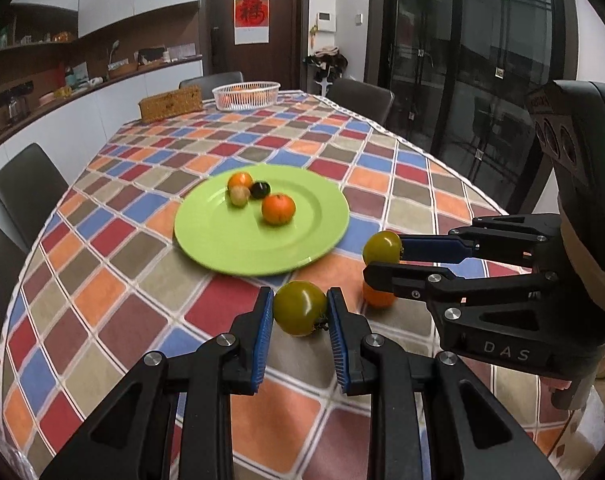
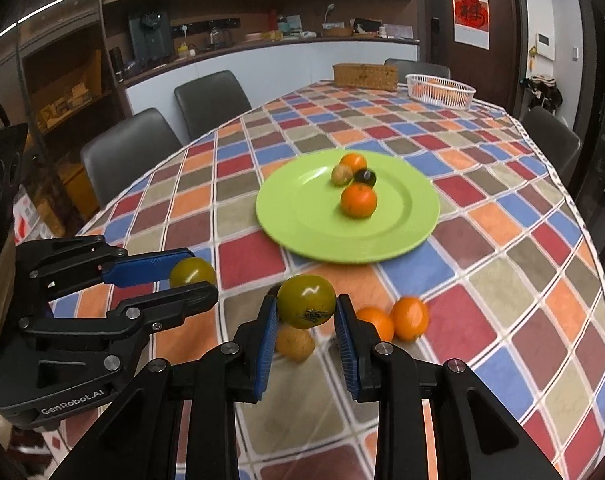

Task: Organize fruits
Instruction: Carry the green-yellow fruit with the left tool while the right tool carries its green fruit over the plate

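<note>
My left gripper [image 1: 300,308] is shut on a green tomato [image 1: 299,308], held above the tablecloth; it also shows at the left of the right wrist view [image 2: 193,278]. My right gripper [image 2: 306,306] is shut on a second green tomato [image 2: 306,301], seen from the side in the left wrist view [image 1: 382,248]. A green plate [image 1: 230,248] ahead holds two oranges [image 1: 278,209], a black fruit [image 1: 260,189] and a brownish fruit [image 1: 239,195]. Two oranges [image 2: 409,317] and a brownish fruit [image 2: 296,345] lie on the cloth below my right gripper.
The checked tablecloth [image 1: 114,264] covers a long table. A white basket [image 1: 246,95] with oranges and a wicker box [image 1: 170,103] stand at the far end. Dark chairs [image 2: 124,150] line both sides. A counter runs along the wall.
</note>
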`<act>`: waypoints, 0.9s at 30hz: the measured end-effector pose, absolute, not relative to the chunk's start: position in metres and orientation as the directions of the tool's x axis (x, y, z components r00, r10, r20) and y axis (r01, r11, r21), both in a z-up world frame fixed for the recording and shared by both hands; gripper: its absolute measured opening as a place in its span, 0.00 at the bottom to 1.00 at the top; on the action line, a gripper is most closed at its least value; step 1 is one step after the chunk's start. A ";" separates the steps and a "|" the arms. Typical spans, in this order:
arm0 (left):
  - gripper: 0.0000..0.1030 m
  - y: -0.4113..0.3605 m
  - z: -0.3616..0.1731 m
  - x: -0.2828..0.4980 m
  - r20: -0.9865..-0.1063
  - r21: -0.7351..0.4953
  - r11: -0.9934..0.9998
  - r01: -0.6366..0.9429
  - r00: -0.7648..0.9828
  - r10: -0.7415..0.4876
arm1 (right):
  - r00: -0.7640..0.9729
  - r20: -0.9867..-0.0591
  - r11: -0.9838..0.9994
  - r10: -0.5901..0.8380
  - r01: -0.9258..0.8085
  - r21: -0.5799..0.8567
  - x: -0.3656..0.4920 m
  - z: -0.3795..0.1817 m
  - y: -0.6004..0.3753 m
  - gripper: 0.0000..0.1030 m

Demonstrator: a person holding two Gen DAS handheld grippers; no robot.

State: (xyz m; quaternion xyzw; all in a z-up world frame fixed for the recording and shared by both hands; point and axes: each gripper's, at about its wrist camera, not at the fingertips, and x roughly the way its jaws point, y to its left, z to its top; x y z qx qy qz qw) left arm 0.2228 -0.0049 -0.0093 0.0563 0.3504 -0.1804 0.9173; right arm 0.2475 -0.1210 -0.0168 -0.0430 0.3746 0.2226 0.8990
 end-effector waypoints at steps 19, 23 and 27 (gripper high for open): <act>0.26 -0.003 0.000 0.292 -0.663 -0.016 0.935 0.355 0.696 -0.276 | 0.625 -0.699 0.908 0.348 -0.410 0.085 0.310 -0.002 -0.120 0.29; 0.26 -0.001 -0.004 0.309 -0.672 -0.030 0.936 0.351 0.687 -0.279 | 0.605 -0.721 0.915 0.337 -0.392 0.098 0.330 -0.008 -0.121 0.29; 0.26 -0.001 -0.013 0.328 -0.693 -0.040 0.938 0.344 0.667 -0.274 | 0.585 -0.741 0.918 0.330 -0.381 0.108 0.347 -0.014 -0.120 0.29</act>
